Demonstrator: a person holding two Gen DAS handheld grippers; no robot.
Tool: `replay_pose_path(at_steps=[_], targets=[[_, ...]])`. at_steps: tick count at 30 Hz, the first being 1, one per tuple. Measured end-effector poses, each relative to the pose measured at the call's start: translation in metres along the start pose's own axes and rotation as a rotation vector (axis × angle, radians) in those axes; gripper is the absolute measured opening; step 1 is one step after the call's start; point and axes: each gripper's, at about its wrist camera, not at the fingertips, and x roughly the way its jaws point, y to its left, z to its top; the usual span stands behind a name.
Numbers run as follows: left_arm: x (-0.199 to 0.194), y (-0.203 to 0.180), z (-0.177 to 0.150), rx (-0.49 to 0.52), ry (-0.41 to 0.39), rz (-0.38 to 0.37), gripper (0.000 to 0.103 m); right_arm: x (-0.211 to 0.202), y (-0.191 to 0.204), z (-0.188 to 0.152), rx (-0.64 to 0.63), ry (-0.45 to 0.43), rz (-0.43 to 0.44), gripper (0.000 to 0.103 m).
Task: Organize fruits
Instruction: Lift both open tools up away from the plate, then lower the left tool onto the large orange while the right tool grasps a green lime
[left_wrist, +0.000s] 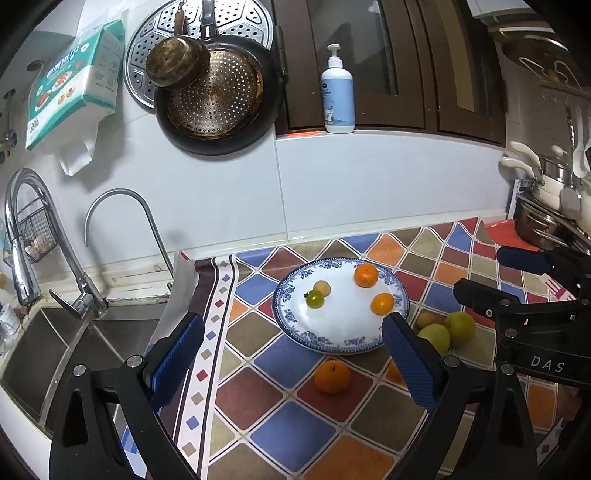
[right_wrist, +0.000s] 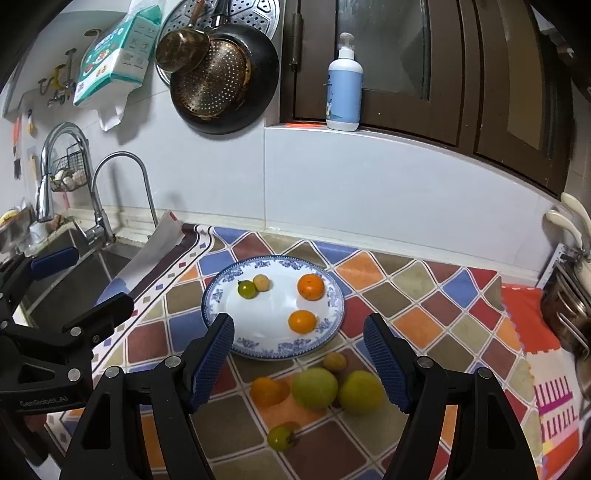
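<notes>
A blue-rimmed white plate (left_wrist: 295, 325) (right_wrist: 221, 291) lies on the checked mat and holds two oranges (left_wrist: 366, 275) (right_wrist: 311, 287), a green tomato (left_wrist: 314, 299) (right_wrist: 246, 289) and a small yellow fruit (left_wrist: 322, 287) (right_wrist: 262, 282). On the mat in front of it lie an orange (left_wrist: 332, 376) (right_wrist: 269, 391), two green-yellow fruits (right_wrist: 315, 387) (right_wrist: 361, 391), a small yellow fruit (right_wrist: 335, 361) and a green tomato (right_wrist: 281, 437). My left gripper (left_wrist: 293, 354) is open and empty over the plate's near edge. My right gripper (right_wrist: 299, 358) is open and empty above the loose fruits.
A sink (left_wrist: 55, 347) with two taps (left_wrist: 40, 236) lies left of the mat. Pans (left_wrist: 218, 96) hang on the tiled wall. A pump bottle (left_wrist: 337, 92) stands on the window ledge. Pots (left_wrist: 543, 221) stand at the right.
</notes>
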Motion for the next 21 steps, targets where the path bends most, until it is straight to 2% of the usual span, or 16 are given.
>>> replay_pose_path(at_steps=[10,21], targets=[[-0.005,-0.002,-0.025,0.050,0.015,-0.024,0.099,-0.016,0.011,-0.026,-0.012,0.000,-0.056,0.073],[0.012,-0.003,-0.052,0.137,0.070,-0.067,0.099,-0.009,0.030,-0.063,-0.020,0.082,-0.102,0.073]])
